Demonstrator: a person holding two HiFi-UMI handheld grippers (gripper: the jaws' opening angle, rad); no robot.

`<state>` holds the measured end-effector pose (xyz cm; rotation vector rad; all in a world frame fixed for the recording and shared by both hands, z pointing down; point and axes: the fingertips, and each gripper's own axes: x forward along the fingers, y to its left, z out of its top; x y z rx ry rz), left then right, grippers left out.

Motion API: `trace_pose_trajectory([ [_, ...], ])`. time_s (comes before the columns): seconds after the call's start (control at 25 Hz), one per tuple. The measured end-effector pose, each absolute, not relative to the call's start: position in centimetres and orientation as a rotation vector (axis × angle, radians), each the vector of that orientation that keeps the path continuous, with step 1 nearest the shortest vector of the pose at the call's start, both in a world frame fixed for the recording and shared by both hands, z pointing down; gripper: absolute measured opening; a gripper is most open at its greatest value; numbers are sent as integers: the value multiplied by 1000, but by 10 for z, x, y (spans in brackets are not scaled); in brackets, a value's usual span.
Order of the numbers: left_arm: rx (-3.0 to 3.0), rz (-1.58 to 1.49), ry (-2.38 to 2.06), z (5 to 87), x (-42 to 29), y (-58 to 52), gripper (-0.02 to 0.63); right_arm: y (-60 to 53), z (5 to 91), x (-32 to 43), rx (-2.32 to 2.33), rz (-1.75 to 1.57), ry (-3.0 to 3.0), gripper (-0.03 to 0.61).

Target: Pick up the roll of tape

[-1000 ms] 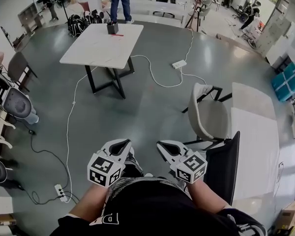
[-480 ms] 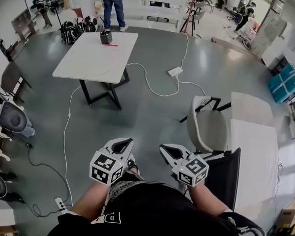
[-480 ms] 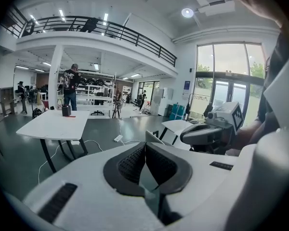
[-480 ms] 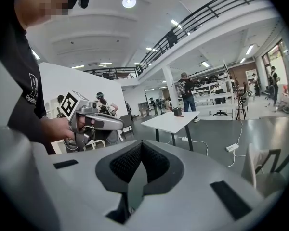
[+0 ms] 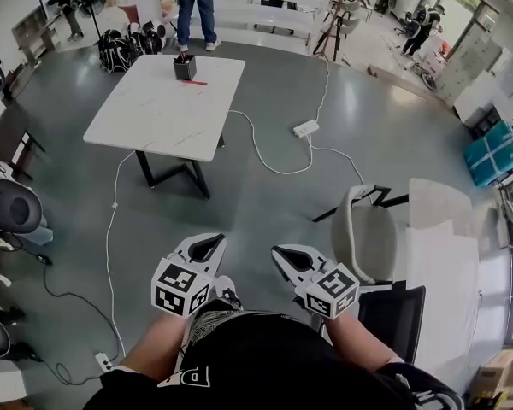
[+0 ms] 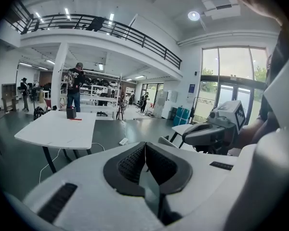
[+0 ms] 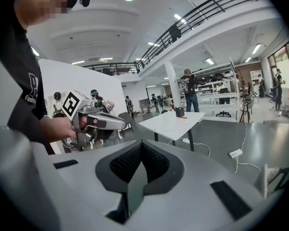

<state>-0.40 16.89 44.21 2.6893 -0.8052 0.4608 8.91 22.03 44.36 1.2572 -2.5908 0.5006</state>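
Note:
I cannot make out a roll of tape in any view. A white table [image 5: 167,109] stands ahead across the grey floor, also seen as the table [image 6: 58,129] and the table [image 7: 176,121]. On its far end sit a black holder [image 5: 185,67] and a small red item [image 5: 197,82]. My left gripper [image 5: 212,240] and right gripper [image 5: 278,251] are held side by side in front of my body, pointing toward the table. Both are shut and empty: the left gripper [image 6: 144,146] and the right gripper [image 7: 141,146] show their pads pressed together.
A grey chair [image 5: 368,237] and a black chair [image 5: 393,310] stand close on my right beside a long white table [image 5: 445,254]. A white cable runs to a power strip [image 5: 306,128]. A person [image 5: 194,2] stands beyond the table. Office chairs line the left edge.
The whole scene has shifted as I walk forward: the white table has come nearer and the grey chair now sits beside me. Both grippers stay shut, held as before.

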Motion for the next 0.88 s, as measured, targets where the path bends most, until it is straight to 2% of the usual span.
trace_pose_trajectory([
  [0.36,2643,407,-872,454,-55,76,20,125,454,49,1189,491,-2560,5],
  [0.88,2628,418,-891,464,-90,11,20,52,462,10,1122,500,-2571,5],
])
